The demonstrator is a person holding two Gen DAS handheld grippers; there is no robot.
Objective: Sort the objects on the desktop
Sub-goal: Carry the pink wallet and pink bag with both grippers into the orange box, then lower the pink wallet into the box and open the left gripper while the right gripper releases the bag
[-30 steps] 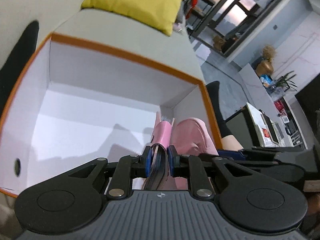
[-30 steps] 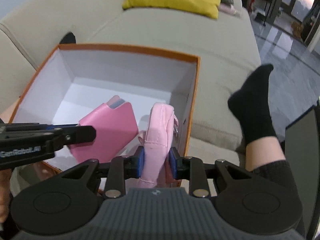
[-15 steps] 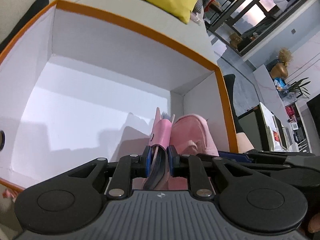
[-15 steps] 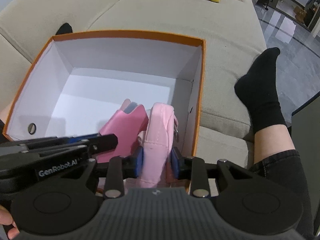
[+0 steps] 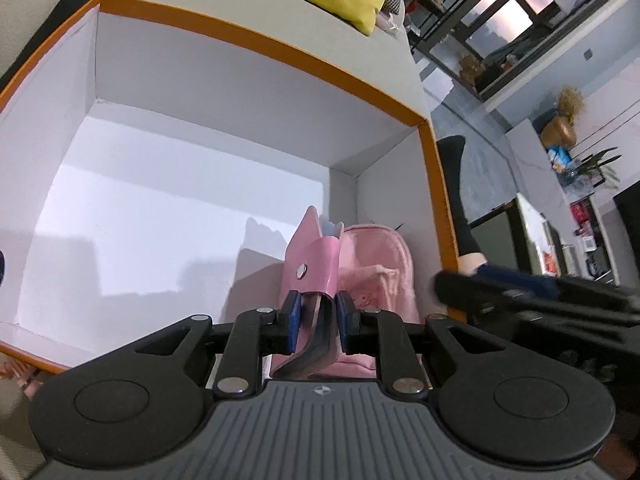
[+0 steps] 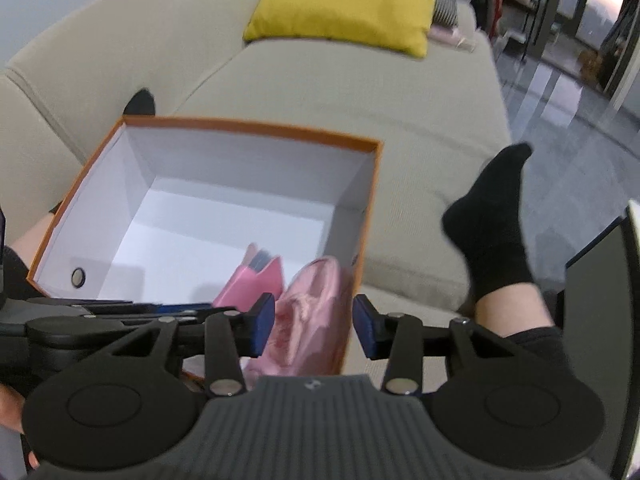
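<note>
- Since a second ago the right gripper (image 6: 314,326) has let go of the pale pink pouch (image 6: 310,316): its jaws have just been opening and now stand spread, the pouch between the pads but free of them
- Beige sofa (image 6: 400,100) carries the orange-rimmed white box (image 5: 256,40), with a yellow cushion (image 6: 344,0) at 12 o'clock of it
- Both pink things stand in the box's 5 o'clock corner, the pouch against the right wall
- Pink snap wallet (image 5: 314,264) sits just at 9 o'clock of the pouch, pinched at its near end by the left gripper (image 5: 317,322)
- Black-socked foot (image 6: 492,216) rests at 3 o'clock of the box
</note>
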